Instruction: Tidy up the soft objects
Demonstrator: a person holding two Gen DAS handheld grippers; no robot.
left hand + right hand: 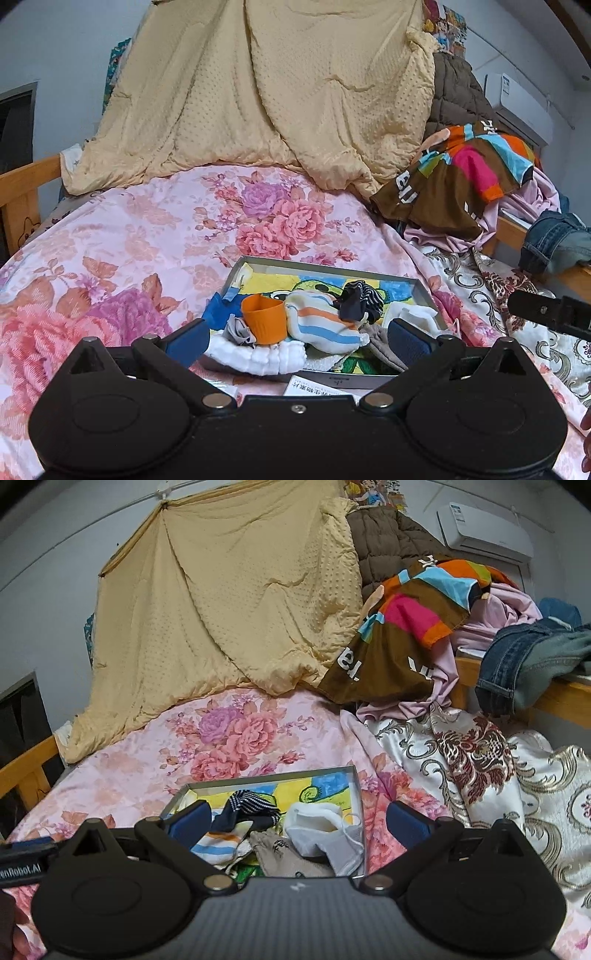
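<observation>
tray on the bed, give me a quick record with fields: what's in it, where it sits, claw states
surface: floral bedspread
tray: shallow, cartoon-print liner
contents: orange cup, striped sock, dark striped sock, white cloth, beige sock, heaped together
left claw: open, empty, near the tray's front edge
right claw: open, empty, over the tray

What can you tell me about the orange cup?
The orange cup looks soft and rubbery, with fine ribs around its lower half and a wavy, slightly squashed rim. It stands upright and looks empty, at the near left of the tray. It rests on a fluffy white cloth, a grey sock against its left side and a striped sock against its right. Only the left wrist view shows it.
</observation>
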